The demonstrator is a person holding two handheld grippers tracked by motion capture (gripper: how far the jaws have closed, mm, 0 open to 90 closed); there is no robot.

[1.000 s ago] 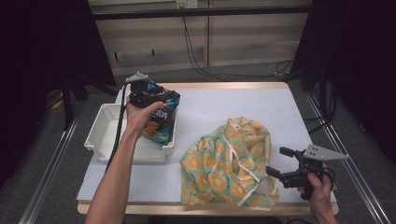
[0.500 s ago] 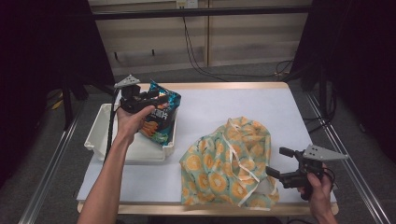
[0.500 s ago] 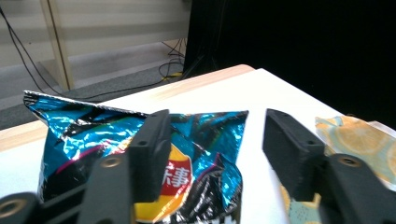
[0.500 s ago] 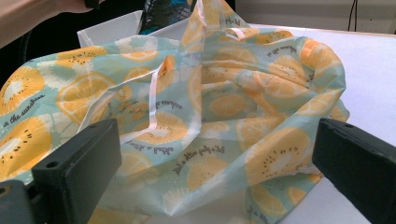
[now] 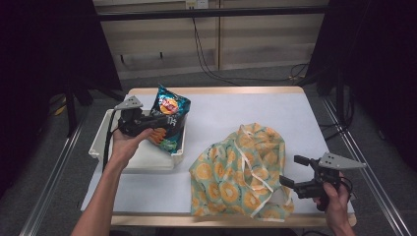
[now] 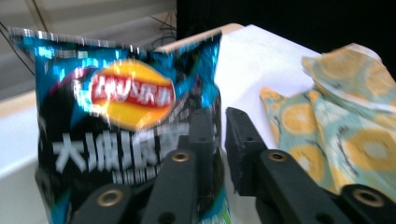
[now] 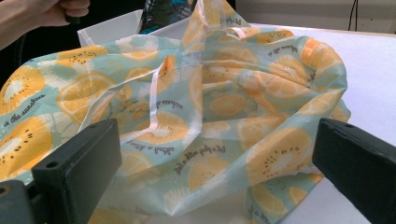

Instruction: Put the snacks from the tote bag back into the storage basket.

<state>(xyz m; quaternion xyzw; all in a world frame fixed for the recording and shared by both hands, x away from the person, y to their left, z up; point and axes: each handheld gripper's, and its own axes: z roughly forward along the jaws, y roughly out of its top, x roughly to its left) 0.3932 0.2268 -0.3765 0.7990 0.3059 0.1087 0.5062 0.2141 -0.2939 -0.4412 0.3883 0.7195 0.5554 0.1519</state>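
Left gripper [image 5: 156, 124] has just been closing its fingers and now pinches the chip bag [image 5: 169, 118] by its lower edge, the bag standing upright over the white bin [image 5: 98, 147] at the tabletop's [image 5: 246, 108] left. Bag judged light, crinkly, slippery, contents fragile (grip the sealed seam, not the puffed middle). Right gripper [image 5: 304, 173], fingers spread wide and empty, rests just beside the soft orange-print tote [image 5: 241, 172], which lies crumpled before it.
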